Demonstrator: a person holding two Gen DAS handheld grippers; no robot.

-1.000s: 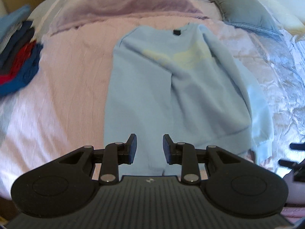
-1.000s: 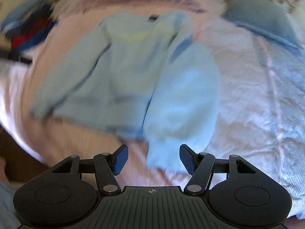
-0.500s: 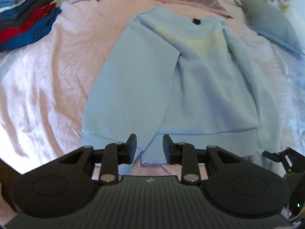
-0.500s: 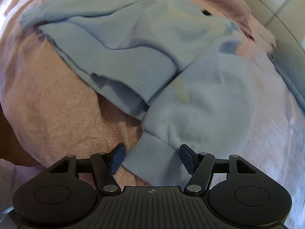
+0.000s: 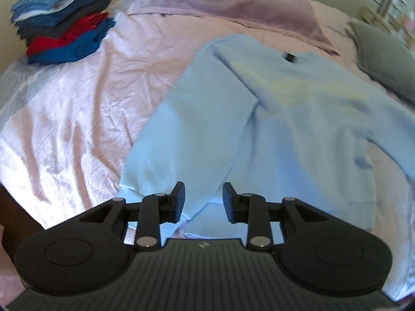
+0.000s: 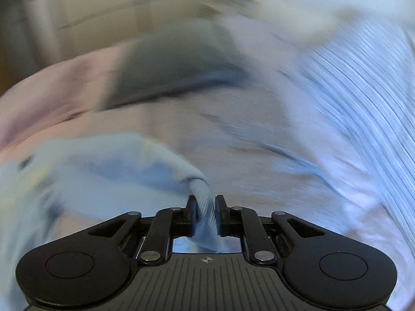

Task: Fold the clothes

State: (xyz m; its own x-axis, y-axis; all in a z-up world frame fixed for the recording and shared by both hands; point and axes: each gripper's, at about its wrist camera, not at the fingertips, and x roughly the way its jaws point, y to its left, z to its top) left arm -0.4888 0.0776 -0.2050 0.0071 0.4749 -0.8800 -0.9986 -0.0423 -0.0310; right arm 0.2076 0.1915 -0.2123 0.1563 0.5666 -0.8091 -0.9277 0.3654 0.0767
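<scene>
A light blue sweatshirt (image 5: 285, 129) lies on the pink bed, collar far, hem near, its left sleeve folded across the body. My left gripper (image 5: 203, 198) is open, just above the near hem and the folded sleeve's cuff (image 5: 186, 202). In the right wrist view my right gripper (image 6: 205, 208) is shut on the ribbed cuff (image 6: 205, 207) of the other sleeve, which trails off to the left (image 6: 103, 165). That view is blurred by motion.
A stack of folded clothes (image 5: 62, 26) in blue, grey and red sits at the far left of the bed. A mauve pillow (image 5: 220, 2) lies at the head. A grey pillow (image 5: 381, 51) lies at the far right, also in the right view (image 6: 176, 62).
My right gripper has closed on the right sleeve's cuff and swung away to the right with it. My left gripper has moved left along the hem and stays open.
</scene>
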